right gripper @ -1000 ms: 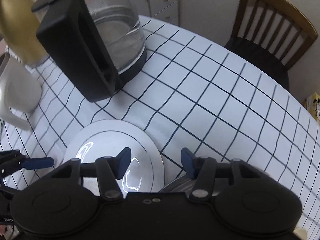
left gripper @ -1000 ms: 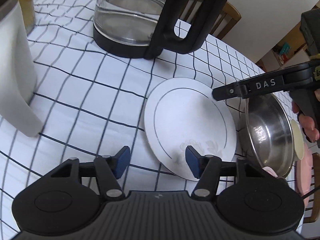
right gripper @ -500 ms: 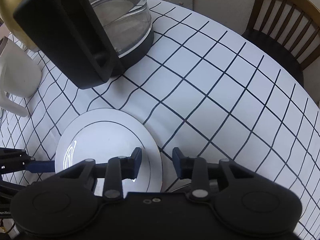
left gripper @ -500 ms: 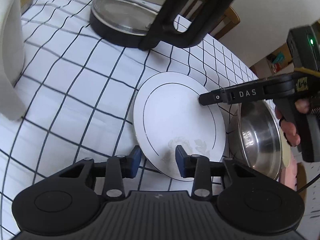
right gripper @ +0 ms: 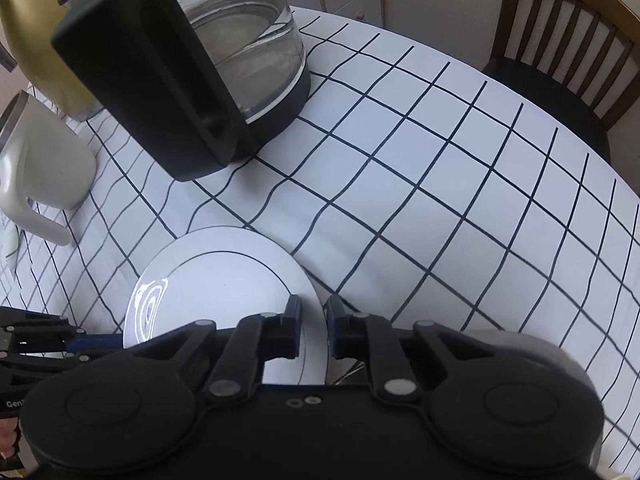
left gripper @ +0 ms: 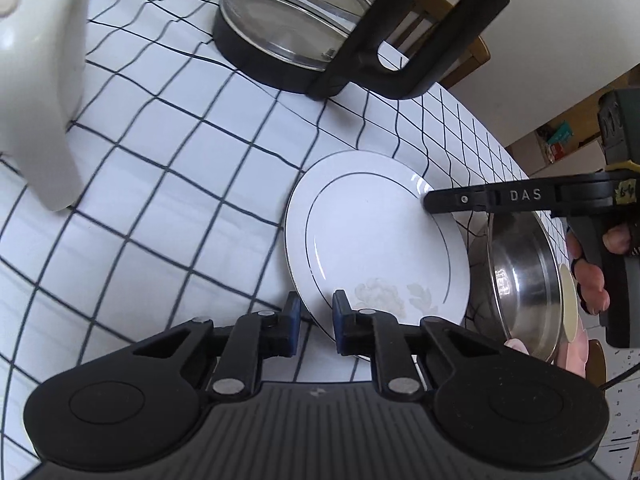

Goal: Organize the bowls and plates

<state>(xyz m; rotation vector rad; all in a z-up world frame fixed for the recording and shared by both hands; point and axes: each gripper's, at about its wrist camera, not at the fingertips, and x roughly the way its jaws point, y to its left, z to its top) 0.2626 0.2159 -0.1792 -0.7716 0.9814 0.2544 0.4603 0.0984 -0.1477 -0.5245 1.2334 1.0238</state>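
A white plate (left gripper: 376, 240) with a thin dark ring and a faint flower print is held tilted above the checked tablecloth. My left gripper (left gripper: 316, 316) is shut on its near rim. My right gripper (right gripper: 313, 332) is shut on the opposite rim; its black finger (left gripper: 480, 200) shows in the left wrist view. The plate also shows in the right wrist view (right gripper: 216, 280). A steel bowl (left gripper: 524, 280) sits just right of the plate, with a cream dish (left gripper: 570, 304) and a pink plate (left gripper: 576, 352) beyond it.
A glass kettle with a black handle (left gripper: 320, 28) stands behind the plate. A white jug (left gripper: 36, 92) stands at the left, a gold flask (right gripper: 36, 40) behind it. A wooden chair (right gripper: 568, 52) is at the table's far edge.
Both grippers closed from wide open onto opposite rims of the white plate. The plate has tilted up off the cloth.
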